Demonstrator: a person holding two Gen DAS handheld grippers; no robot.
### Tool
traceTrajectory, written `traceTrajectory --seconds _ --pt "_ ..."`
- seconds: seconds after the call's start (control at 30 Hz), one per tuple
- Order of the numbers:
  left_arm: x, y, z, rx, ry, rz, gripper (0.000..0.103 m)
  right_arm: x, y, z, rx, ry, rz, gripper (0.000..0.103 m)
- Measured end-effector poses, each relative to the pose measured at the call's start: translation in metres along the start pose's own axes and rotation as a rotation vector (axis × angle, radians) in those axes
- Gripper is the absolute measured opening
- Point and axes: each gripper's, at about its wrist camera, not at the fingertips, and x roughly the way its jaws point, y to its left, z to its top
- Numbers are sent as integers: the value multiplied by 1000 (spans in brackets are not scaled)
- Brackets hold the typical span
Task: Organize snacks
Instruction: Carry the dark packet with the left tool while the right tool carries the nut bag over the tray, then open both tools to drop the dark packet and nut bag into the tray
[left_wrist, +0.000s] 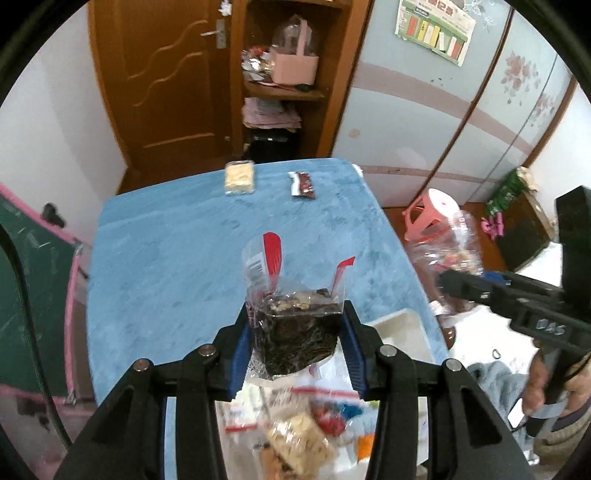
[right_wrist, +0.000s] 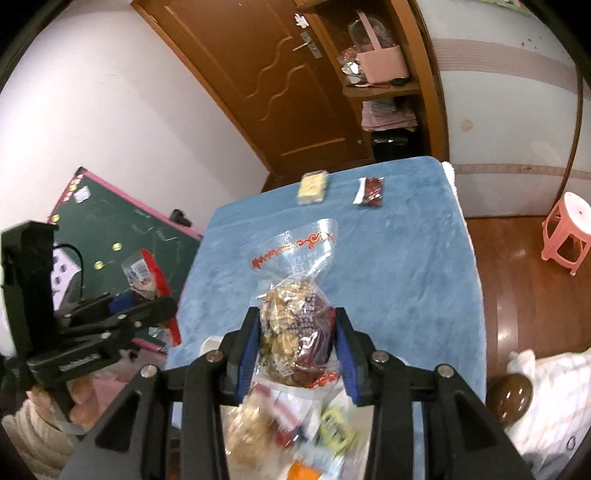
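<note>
Blue table; near snack pile blurred, cropped.

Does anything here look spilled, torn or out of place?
Nothing looks spilled or torn. Each tool holds a sealed clear bag above the blue table: the left tool a dark snack bag, the right tool a mixed snack bag. More snacks lie heaped below.

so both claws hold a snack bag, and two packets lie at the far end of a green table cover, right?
Not green: the table cover is blue, per the right wrist view. Both the left claw and right claw hold bags, and the yellow packet and red packet lie at the far end.
</note>
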Motion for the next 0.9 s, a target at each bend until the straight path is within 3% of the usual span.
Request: traceTrajectory --seconds 0.2,0.33,0.73,0.9 --pt "-11 1 -49 -21 27 60 43 -20 15 -38 -23 17 -14 39" --pt "-3 2 -76 -38 82 60 43 -19 19 -62 -29 60 -29 39" --pt "11 -23 -117 1 151 47 45 3 30 -108 -24 201 -77 41" --pt "14 -20 -121 -7 150 112 74 6 39 -111 -50 204 -122 44"
